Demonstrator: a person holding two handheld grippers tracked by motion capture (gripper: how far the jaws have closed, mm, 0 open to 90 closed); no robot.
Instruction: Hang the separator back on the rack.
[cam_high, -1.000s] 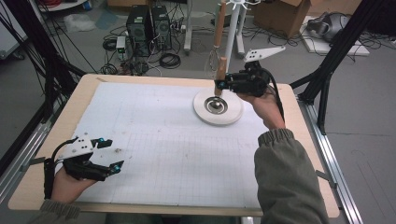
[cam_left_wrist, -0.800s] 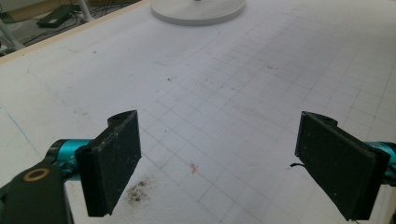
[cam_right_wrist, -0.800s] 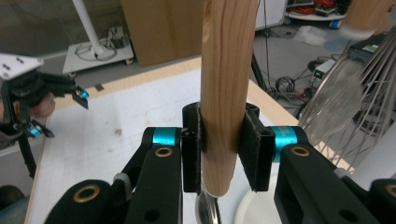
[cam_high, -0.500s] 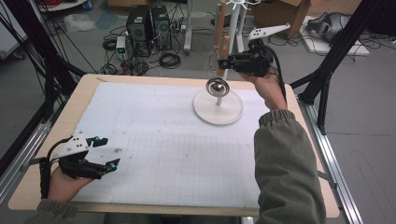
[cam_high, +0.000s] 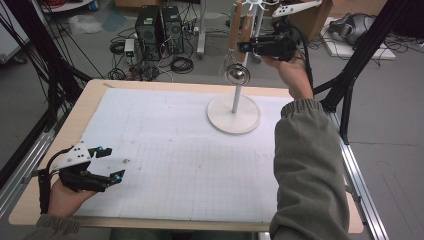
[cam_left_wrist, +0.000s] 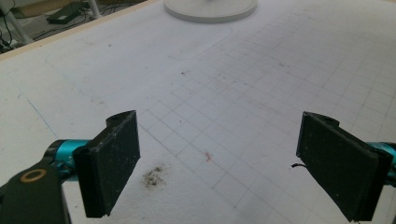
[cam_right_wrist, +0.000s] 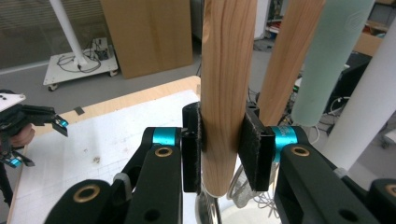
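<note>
Wooden handle (cam_right_wrist: 227, 93) clamped between right gripper (cam_right_wrist: 223, 150) jaws above table (cam_high: 95, 97)

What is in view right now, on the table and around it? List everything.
wooden-handled utensil: one, light wood handle with a metal head below, lifted beside the stand's pole, clamped in the right tool
utensil stand: one, white, round base and pole, far right of the mat
hanging handles: two, one wood, one pale green, behind the clamped one
grid mat: one, white, covering the tabletop
table: one, light wood edge
computer towers: two, black, on the floor beyond
left tool: black, jaws wide apart, near left corner
right tool: black, shut on the handle
</note>
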